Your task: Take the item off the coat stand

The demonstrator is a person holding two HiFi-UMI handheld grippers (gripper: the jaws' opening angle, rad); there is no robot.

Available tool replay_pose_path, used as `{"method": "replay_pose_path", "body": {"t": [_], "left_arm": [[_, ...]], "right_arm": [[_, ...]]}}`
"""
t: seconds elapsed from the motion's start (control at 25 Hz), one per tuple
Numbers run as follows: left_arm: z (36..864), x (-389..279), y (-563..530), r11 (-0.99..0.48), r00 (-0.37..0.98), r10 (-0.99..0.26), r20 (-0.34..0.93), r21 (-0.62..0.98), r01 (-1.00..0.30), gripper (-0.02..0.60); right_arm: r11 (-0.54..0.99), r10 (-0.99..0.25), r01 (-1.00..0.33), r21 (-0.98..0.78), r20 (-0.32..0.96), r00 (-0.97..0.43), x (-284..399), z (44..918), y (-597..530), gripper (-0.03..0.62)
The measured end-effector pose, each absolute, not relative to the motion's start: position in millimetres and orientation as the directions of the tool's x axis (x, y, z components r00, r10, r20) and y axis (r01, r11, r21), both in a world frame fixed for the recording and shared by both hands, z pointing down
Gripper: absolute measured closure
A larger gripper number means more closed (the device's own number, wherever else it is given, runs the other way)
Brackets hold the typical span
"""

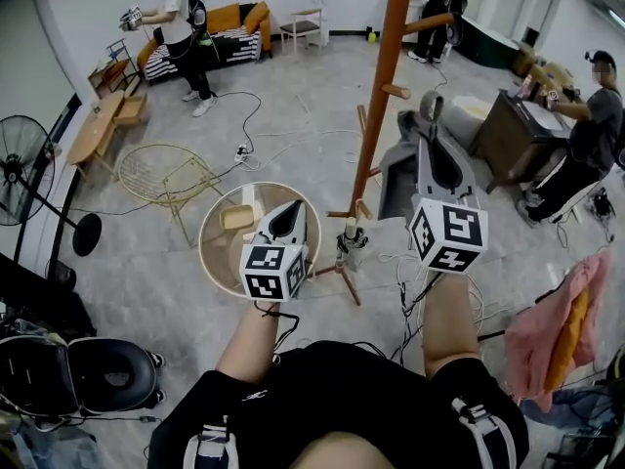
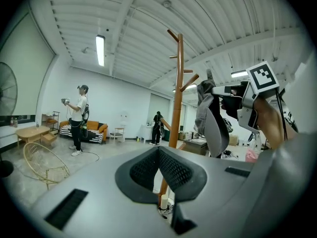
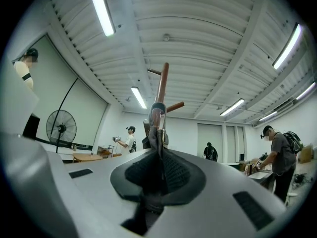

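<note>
A tall orange-brown wooden coat stand (image 1: 379, 96) rises in front of me, with short pegs up its pole. My right gripper (image 1: 431, 108) is shut on a grey fabric item (image 1: 396, 178), which hangs from the jaws just right of the pole. In the right gripper view the grey item (image 3: 157, 128) runs up out of the shut jaws, and the stand's top (image 3: 162, 83) is right behind it. Whether the item still touches a peg I cannot tell. My left gripper (image 1: 289, 217) is lower and left of the stand, shut with nothing in it; its view shows the stand (image 2: 176, 98) and the held item (image 2: 212, 120).
A round wooden table (image 1: 220, 252) lies under my left gripper, with a wire chair (image 1: 166, 176) and a standing fan (image 1: 27, 169) to the left. Cables trail over the floor around the stand's base. A person (image 1: 181, 27) stands at the back left, a seated person (image 1: 586, 125) at a desk right, a pink cloth (image 1: 562, 325) near right.
</note>
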State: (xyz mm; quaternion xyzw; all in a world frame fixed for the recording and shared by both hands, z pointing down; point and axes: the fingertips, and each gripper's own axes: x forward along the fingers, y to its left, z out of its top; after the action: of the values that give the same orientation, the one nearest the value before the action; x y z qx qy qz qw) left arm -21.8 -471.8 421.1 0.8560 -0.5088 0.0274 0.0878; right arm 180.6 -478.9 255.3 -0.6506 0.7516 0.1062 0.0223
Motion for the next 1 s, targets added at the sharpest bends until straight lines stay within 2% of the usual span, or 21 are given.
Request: {"method": "replay_pose_path", "body": {"t": [0.64,1.0], "left_arm": [[425,43,-466,-0.587,0.594,-0.792,0.141,0.094,-0.804,0.565],[420,56,-459,-0.598,0.602,-0.784,0.152,0.075,-0.798,0.565]], "right_arm": [[0.095,-0.995,-0.995,-0.019,-0.021,-0.095,224,366,-435,0.545],[0.103,-0.995,-0.994,-0.043,0.015,-0.104,232,386,-427,0.545]]}}
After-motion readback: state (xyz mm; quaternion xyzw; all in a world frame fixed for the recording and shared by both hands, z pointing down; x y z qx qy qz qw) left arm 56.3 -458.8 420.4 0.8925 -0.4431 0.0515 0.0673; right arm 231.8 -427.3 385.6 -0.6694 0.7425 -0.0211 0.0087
